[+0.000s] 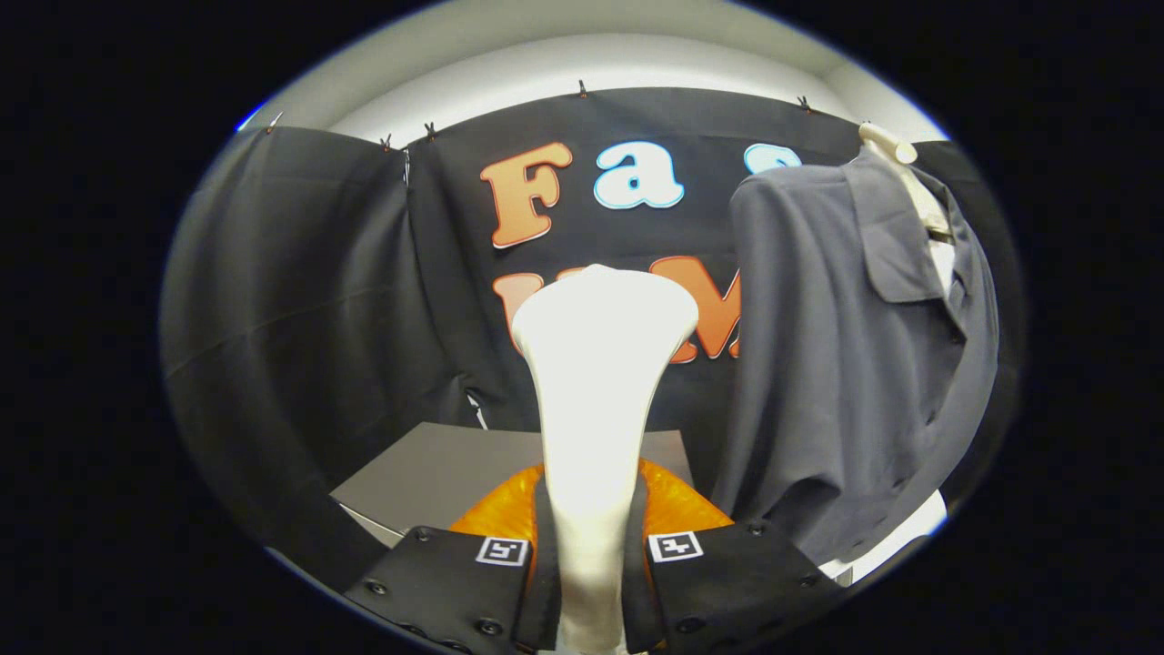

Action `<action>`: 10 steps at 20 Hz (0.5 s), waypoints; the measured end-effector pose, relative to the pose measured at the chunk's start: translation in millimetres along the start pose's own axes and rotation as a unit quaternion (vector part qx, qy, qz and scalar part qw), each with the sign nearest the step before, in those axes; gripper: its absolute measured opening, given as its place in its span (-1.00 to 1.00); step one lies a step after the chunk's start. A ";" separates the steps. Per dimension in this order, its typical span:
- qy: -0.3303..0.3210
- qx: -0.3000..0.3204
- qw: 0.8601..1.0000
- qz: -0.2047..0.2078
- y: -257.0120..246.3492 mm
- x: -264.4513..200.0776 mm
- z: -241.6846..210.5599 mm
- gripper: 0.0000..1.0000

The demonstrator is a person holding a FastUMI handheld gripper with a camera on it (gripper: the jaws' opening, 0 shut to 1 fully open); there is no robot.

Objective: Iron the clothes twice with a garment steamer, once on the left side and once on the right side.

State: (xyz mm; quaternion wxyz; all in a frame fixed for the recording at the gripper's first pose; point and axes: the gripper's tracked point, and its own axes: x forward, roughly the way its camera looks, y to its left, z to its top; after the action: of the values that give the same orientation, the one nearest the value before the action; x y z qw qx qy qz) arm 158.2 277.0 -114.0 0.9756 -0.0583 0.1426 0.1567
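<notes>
1. While the black two-finger gripper (591, 555) is clamped on the neck of the white plastic garment steamer (596, 364), both fingers press against the handle from either side, so the tool is firmly held and not loose between them.
2. Seen from the steamer, its flared head rises straight up ahead of the fingers and sits clear of any fabric; nothing touches it at this moment.
3. To the right of the steamer head, and a little beyond it, hangs the dark grey collared shirt (846, 355) on a pale wooden hanger (896, 150). A gap of black booth wall shows between the head and the shirt's near edge, so the two are apart, though near.
4. Below and behind the steamer lies a grey flat tabletop (436, 473), and just behind its neck an orange rounded object (677, 505) peeks out on both sides; I cannot tell what that object is.
5. My judgement of the step: the steamer is picked up and carried, and no pass over the shirt has begun, so both the left-side and right-side strokes seem to be outstanding.
6. The next move calls for swinging the head rightward to the shirt, turning its face towards the cloth, and meeting one side near the shoulder before drawing down.
7. Care is needed to keep the grip tight, since the head is heavy above the fingers.
</notes>
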 end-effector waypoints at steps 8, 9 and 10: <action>-0.050 -0.002 0.998 -0.033 -66.0 -69.8 41.9 -0.32; -0.054 0.000 0.998 -0.040 -77.6 -74.4 44.2 -0.32; -0.055 0.002 0.997 -0.045 -87.3 -78.2 44.8 -0.32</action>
State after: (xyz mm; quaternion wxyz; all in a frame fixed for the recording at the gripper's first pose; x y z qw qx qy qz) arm 126.7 179.1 -42.1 0.9881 -0.0537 0.0859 0.1156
